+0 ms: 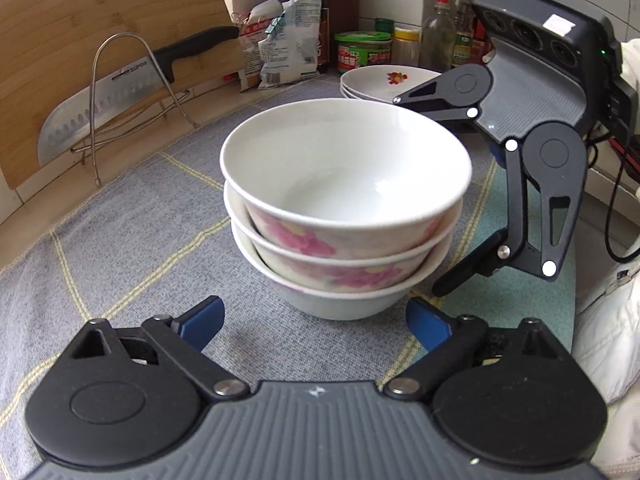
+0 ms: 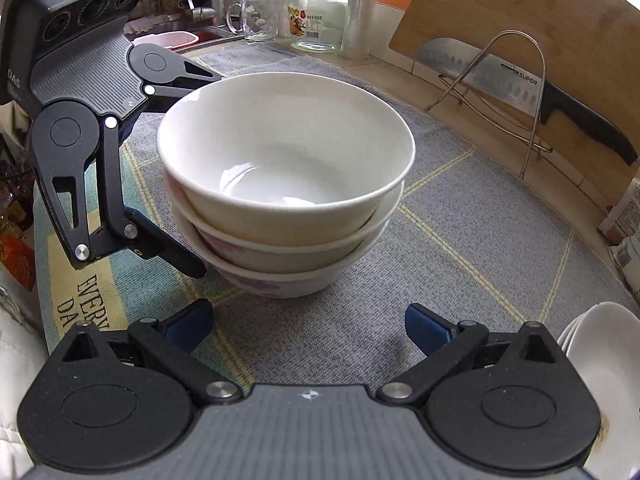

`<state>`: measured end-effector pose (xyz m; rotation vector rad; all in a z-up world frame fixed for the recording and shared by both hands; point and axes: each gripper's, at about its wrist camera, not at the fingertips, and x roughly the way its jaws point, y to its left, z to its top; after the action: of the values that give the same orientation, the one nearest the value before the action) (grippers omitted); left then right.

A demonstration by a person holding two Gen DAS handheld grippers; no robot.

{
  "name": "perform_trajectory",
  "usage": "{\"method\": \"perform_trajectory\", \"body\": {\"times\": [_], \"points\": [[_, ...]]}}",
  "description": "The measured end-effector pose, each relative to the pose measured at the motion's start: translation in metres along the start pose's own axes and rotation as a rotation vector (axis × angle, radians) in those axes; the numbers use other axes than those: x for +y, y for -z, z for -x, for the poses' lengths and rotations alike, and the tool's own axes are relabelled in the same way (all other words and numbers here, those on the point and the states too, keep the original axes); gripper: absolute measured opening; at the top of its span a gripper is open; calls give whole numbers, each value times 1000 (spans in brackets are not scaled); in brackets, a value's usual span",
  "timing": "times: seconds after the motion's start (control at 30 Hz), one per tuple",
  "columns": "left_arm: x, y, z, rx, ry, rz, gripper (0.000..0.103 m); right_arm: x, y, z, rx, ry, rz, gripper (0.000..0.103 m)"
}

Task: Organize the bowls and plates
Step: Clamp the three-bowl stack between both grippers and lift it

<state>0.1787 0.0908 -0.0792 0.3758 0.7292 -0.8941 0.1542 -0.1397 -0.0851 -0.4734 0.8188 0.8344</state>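
A home kitchen counter is showing ahead of the tongs: a cleaver (image 1: 100,100) leaning on a cutting board (image 1: 80,32), sauce bottles (image 1: 438,36) beyond, a sink (image 2: 192,34) sitting behind.

The lower two bowls (image 1: 340,276) showed only their rims and outer walls, their insides covered by the top bowl (image 1: 344,168). The plates (image 2: 600,360) were cut off by the right wrist picture's edge. The jar labels (image 1: 356,58) were too small to read.
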Motion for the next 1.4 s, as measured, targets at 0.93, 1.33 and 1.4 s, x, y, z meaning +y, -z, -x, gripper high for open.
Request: {"method": "perform_trajectory", "body": {"times": [0.93, 1.33, 1.4], "points": [[24, -17, -6, 0, 237, -155, 82, -13, -37, -3, 27, -194, 81, 88], [17, -23, -1, -12, 218, -165, 81, -13, -39, 6, 37, -186, 63, 88], [15, -26, 1, -15, 213, -171, 81, -14, -40, 12, 35, -180, 67, 87]]}}
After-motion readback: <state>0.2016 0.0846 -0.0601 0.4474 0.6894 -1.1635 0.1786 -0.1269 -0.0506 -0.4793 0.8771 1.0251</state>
